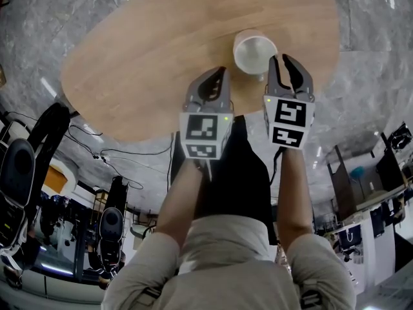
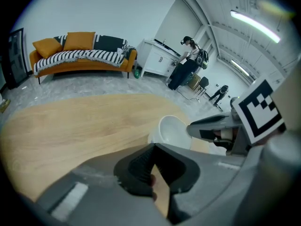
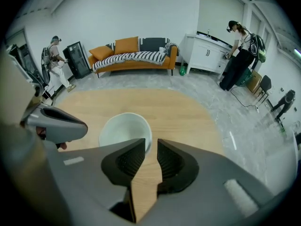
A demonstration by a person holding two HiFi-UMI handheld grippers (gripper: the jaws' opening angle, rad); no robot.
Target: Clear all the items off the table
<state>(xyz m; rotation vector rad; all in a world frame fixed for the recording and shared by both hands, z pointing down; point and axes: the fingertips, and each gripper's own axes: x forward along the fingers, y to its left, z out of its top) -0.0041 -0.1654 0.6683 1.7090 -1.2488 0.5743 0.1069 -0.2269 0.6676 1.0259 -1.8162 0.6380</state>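
Right gripper [image 1: 282, 62], jaws narrowly apart and empty, seems to be reaching for the white cup [image 1: 253, 50] upper right (left gripper [image 1: 218, 76] pinched together); next, straddle its rim

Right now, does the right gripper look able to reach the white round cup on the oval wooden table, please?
Probably yes: the right gripper hovers just short of the white round cup, nothing lies between, and its jaws stand slightly apart, enough for the rim.

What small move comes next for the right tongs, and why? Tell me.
Probably open the right tongs wider and shift them left over the rim of the cup: their jaws stand only narrowly apart with nothing between, and the cup sits just ahead-left on the table.
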